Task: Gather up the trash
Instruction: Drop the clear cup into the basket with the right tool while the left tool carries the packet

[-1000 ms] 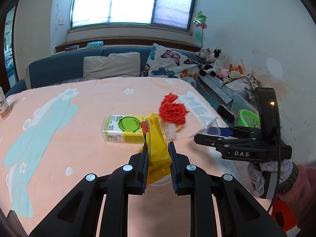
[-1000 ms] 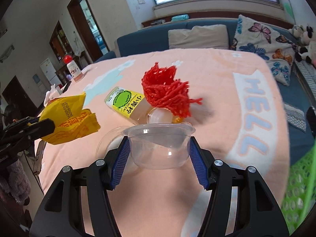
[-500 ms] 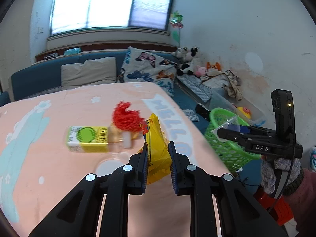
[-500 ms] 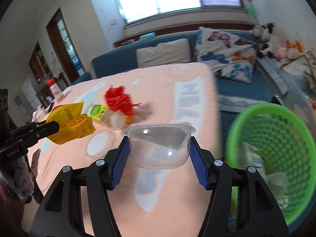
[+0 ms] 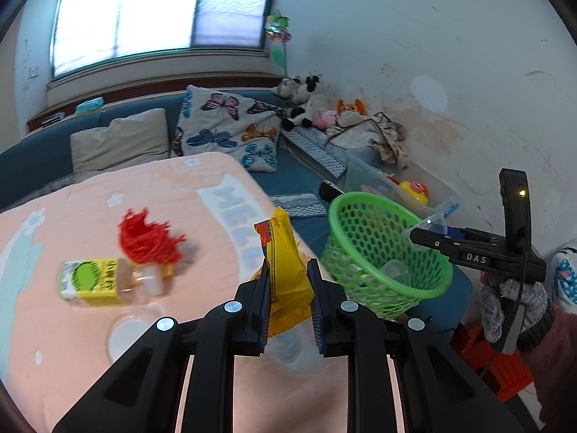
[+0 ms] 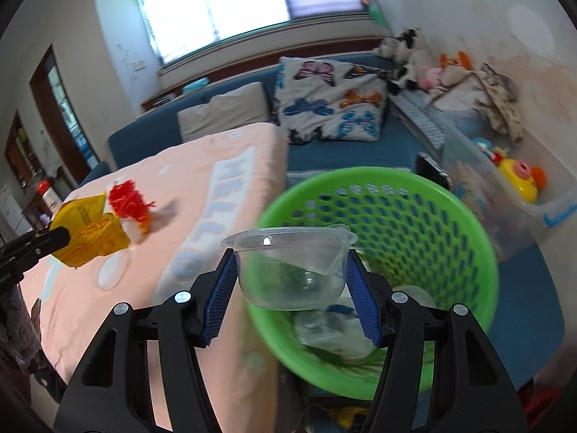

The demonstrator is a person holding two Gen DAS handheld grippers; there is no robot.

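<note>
Right wrist view: right gripper (image 6: 290, 290) clamps a clear plastic cup (image 6: 290, 269) over the green basket (image 6: 465, 223), which already holds some trash; left gripper (image 5: 288, 305) pinches a yellow wrapper (image 5: 285, 270) near the table's (image 5: 72, 361) edge, where a juice carton (image 5: 90, 281) and red netting (image 5: 146, 238) remain

Left gripper (image 5: 288, 301): black frame, blue pads. Right gripper (image 6: 290, 290): same black and blue. Wrapper (image 5: 286, 274): yellow with red print and a small red-and-blue patch near its top. Plastic cup (image 6: 290, 269): clear, colourless. Basket (image 6: 465, 252): bright green, perforated wall. Surface (image 5: 54, 324): peach cloth with pale blue shapes, small white flowers and pale blue letters on a white band. Net (image 5: 148, 240): red, frayed. Bottle (image 5: 92, 281): yellow label with a green oval. Cushion (image 5: 230, 126): white with blue, orange and pink butterflies. Sofa (image 6: 360, 153): dark blue. Pillow (image 5: 120, 139): plain beige. Glove (image 5: 512, 305): grey knit. Sleeve (image 5: 557, 357): pink.
</note>
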